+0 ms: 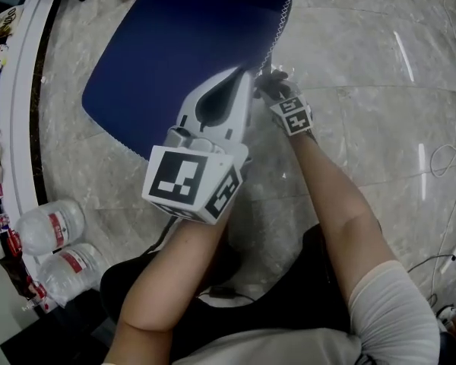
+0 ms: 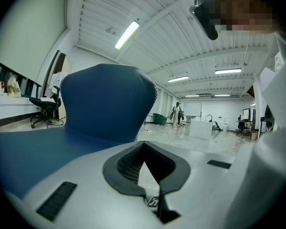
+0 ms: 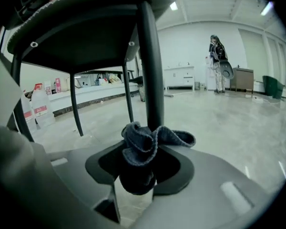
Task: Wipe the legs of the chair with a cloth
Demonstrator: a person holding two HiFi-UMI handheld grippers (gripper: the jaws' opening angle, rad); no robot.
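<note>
- The chair (image 1: pixel 182 44) is the biggest thing here. Its blue seat fills the upper middle of the head view. It looks stiff and steady, and I think it would stay put under a light rub.
- The floor (image 1: pixel 365 67) is shiny stone, so the chair might slide if it were pushed hard from the side.
- The chair leg (image 3: pixel 150 56) nearest us is a thin dark pole. It runs straight up the middle of the right gripper view. It looks hard and smooth, so I think a cloth would slip along it easily. Two more legs (image 3: pixel 75 104) stand farther back on the left.
- The left gripper (image 1: pixel 243 73) sits in the middle of the head view, up by the edge of the seat. Its jaws are pressed together with nothing between them.
- The right gripper (image 3: pixel 140 171) is low down, under the seat. Its jaws are squeezed tight on the cloth (image 3: pixel 145 144).
- The cloth is small, gray-blue, soft and floppy. It bunches up above the jaws and touches the near leg. I think it is very light. Pinching it in the middle leaves loose folds to wrap round the pole.
</note>
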